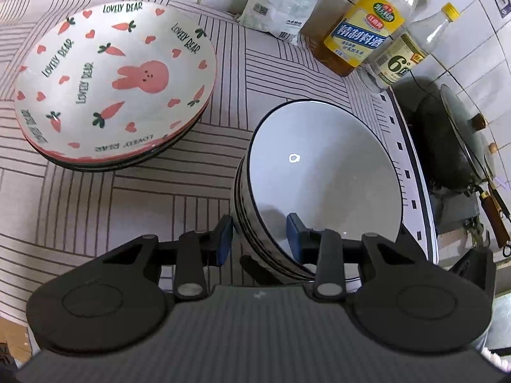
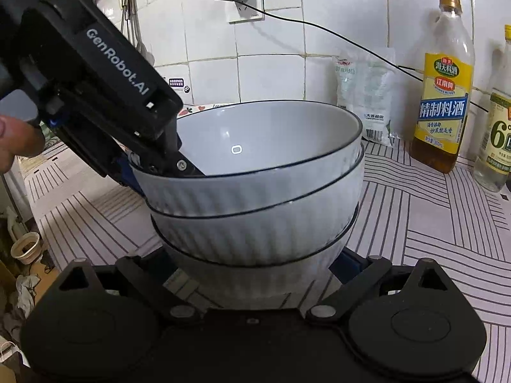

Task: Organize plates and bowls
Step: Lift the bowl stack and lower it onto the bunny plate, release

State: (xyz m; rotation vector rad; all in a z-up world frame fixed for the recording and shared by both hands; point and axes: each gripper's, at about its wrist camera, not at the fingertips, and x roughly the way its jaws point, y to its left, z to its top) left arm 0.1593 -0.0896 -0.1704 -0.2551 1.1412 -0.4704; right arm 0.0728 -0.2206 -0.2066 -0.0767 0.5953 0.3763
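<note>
Counter's right edge lies just beside bowl stack (image 1: pixel 319 185), left tool (image 1: pixel 260 234) straddling rim.

From the bowl stack (image 2: pixel 255 198), I see open bench (image 1: pixel 134 204) toward the plate pile (image 1: pixel 115 83); behind it, bottles (image 2: pixel 442 95) and a bag (image 2: pixel 364 95) block the wall side.

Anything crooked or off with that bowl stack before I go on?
Yes: the top bowl sits tilted in the stack of bowls, its rim higher on the right, not nested flat. The left gripper straddles its wall, one finger inside. The stack of plates looks tidy. No spills or chips visible.
</note>
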